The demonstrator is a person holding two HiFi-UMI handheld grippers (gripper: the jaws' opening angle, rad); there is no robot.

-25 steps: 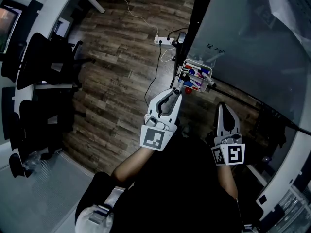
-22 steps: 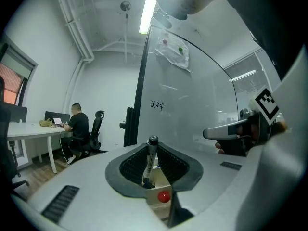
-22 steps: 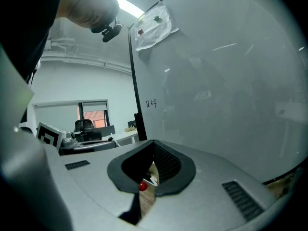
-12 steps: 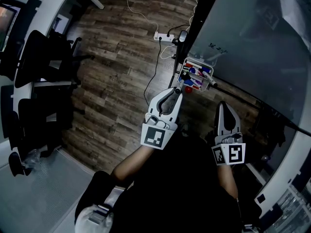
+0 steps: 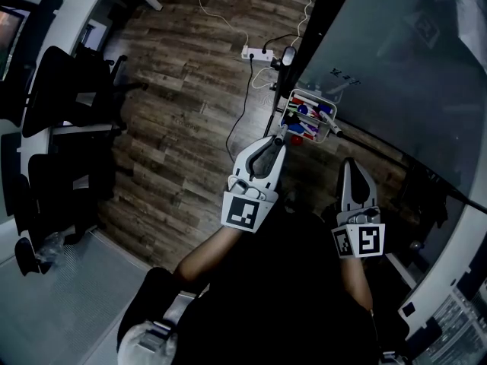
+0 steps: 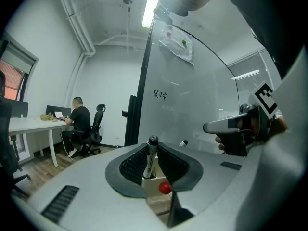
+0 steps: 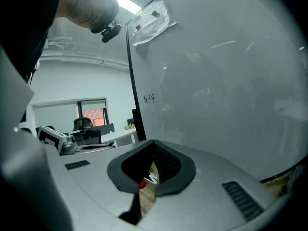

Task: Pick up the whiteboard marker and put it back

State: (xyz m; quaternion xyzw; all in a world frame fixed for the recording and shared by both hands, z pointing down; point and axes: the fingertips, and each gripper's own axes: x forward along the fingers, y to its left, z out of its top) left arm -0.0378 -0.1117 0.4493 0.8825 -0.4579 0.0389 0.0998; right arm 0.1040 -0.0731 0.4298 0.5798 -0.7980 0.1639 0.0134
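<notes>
My left gripper [image 5: 278, 139] is shut on a whiteboard marker [image 6: 149, 159], which stands upright between the ribbed pads with its black cap on top. The gripper's tips sit just short of a white wire basket [image 5: 310, 94] fixed to the whiteboard's [image 5: 396, 74] lower edge. Several coloured markers lie in the basket, and a small red ball [image 6: 165, 187] shows at its near corner. My right gripper [image 5: 346, 166] hangs lower right of the basket, level, its jaws shut with nothing in them. In the right gripper view [image 7: 153, 157] the board fills the right side.
A black post [image 5: 304, 44] edges the whiteboard. A power strip [image 5: 257, 53] and cables lie on the wooden floor. Black office chairs [image 5: 68, 105] and a white desk stand at the left. A person [image 6: 77, 124] sits at a far desk.
</notes>
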